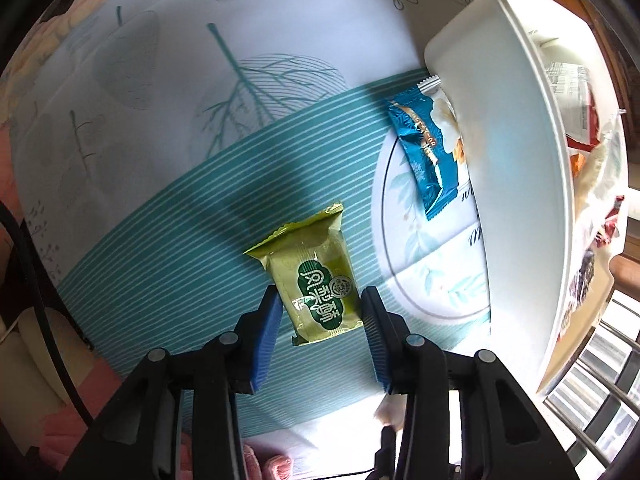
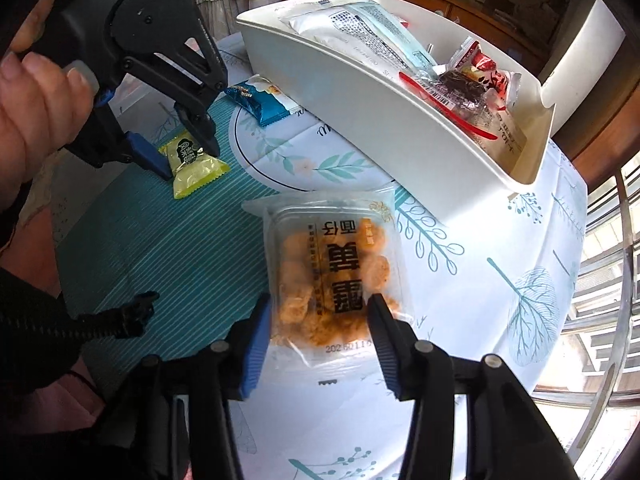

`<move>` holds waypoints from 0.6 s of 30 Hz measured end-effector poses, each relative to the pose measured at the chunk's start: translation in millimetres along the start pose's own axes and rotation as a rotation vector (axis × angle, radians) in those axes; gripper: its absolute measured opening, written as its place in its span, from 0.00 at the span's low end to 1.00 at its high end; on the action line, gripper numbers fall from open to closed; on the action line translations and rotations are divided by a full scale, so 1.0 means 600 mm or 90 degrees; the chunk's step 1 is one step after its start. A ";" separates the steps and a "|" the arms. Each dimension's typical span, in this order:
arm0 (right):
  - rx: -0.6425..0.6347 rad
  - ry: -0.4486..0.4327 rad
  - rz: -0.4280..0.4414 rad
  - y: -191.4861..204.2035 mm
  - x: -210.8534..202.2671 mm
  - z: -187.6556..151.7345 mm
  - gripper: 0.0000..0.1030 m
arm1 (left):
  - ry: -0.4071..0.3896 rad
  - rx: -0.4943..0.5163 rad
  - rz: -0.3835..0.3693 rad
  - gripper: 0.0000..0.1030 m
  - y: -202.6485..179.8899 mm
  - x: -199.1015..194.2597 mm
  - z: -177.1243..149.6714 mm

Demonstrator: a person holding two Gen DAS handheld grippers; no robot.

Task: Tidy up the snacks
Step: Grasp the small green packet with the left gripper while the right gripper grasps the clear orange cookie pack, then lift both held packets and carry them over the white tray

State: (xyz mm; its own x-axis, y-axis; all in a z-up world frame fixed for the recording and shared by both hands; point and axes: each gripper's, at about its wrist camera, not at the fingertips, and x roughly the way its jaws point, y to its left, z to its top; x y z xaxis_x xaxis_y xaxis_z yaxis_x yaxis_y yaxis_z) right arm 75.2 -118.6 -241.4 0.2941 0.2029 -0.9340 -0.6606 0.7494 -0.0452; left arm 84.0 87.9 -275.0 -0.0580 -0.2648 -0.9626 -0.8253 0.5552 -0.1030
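Snacks are split between the white bin (image 2: pixel 384 120) at the far right of the table (image 2: pixel 500 280), already holding several packets, and three left outside it. The left tool (image 1: pixel 320 312) is clamped on the green-gold pastry packet (image 1: pixel 316 280), its blue pads (image 1: pixel 268 340) pinching the sides, probably so it can be carried to the bin. The right tool (image 2: pixel 318 320) has its pads against the near end of a clear tray of golden puffs (image 2: pixel 332 276), gripping the narrow end. A blue wafer packet (image 1: pixel 428 148) lies against the bin's wall, untouched.
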 end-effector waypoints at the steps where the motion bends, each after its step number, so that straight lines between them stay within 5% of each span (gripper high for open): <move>1: -0.006 -0.003 0.004 0.005 -0.003 0.001 0.28 | -0.002 0.003 -0.002 0.38 0.005 -0.005 -0.004; 2: -0.010 0.000 0.008 0.010 -0.002 0.002 0.22 | -0.003 0.004 -0.005 0.38 0.012 -0.010 -0.001; 12: 0.000 -0.008 -0.019 0.027 -0.010 0.011 0.24 | -0.005 0.018 -0.007 0.38 0.068 -0.033 -0.050; 14: 0.006 -0.002 -0.031 0.023 -0.007 0.013 0.46 | -0.007 0.019 -0.008 0.38 0.079 -0.036 -0.059; 16: 0.015 -0.002 -0.027 0.017 -0.008 0.014 0.57 | -0.014 0.023 -0.009 0.38 0.084 -0.045 -0.066; 17: 0.019 -0.003 -0.022 0.015 -0.011 0.012 0.59 | -0.057 0.011 -0.096 0.38 0.085 -0.047 -0.055; 18: 0.021 -0.002 -0.017 0.013 -0.011 0.012 0.61 | -0.060 0.011 -0.097 0.38 0.083 -0.049 -0.056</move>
State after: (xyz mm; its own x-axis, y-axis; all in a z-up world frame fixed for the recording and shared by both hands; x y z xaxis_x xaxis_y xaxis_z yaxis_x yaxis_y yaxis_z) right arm 72.9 -109.5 -233.4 0.3137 0.1840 -0.9315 -0.6290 0.7752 -0.0588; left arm 25.7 96.9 -243.3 0.1206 -0.2726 -0.9545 -0.8104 0.5283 -0.2533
